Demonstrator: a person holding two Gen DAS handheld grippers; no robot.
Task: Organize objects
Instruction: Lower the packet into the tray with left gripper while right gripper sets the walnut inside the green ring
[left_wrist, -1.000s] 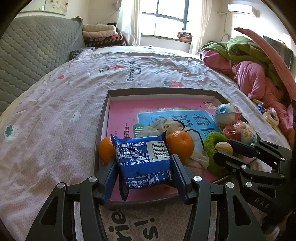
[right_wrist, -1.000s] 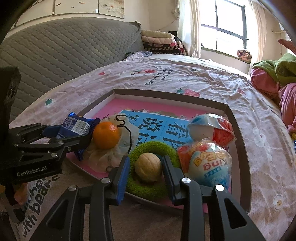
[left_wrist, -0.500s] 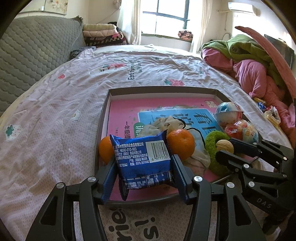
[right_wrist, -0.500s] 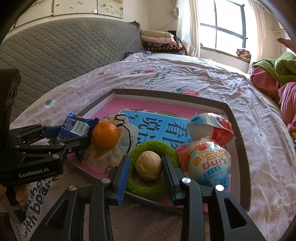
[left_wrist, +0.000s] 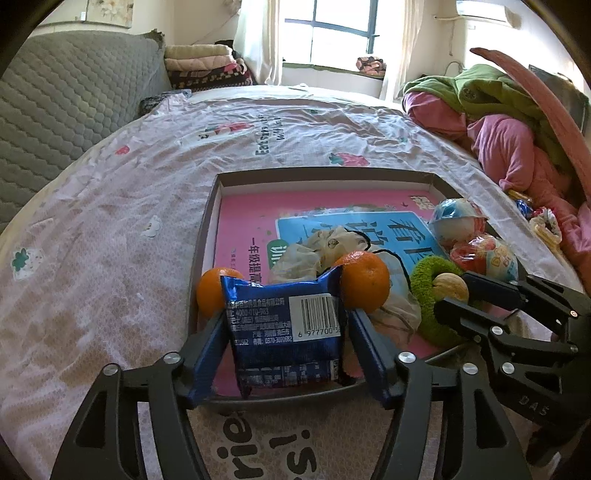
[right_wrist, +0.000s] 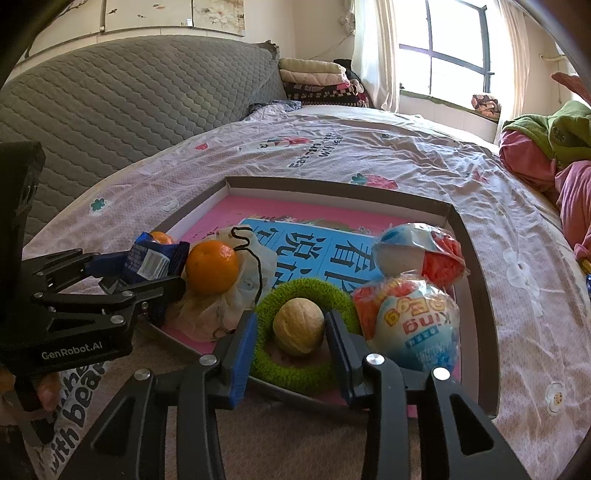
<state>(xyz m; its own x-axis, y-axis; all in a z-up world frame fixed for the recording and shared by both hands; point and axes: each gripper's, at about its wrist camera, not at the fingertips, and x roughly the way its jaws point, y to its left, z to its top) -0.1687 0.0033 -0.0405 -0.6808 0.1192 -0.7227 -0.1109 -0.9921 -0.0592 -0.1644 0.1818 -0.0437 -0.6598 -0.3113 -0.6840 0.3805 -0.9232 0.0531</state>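
**Tray with both grippers at its near edge**

Left gripper (left_wrist: 286, 343) straddles the blue snack packet (left_wrist: 284, 328) inside the tray (left_wrist: 325, 176) — jaws opening, pads off the wrapper. Right gripper (right_wrist: 290, 345) flanks a walnut (right_wrist: 298, 326) resting in a green ring (right_wrist: 295, 373) (jaws opening, gaps visible both sides). Two oranges (left_wrist: 364, 280) sit beside the packet.

Blue snack packet (left_wrist: 284, 328), walnut (right_wrist: 298, 326) in tray (right_wrist: 476, 295)
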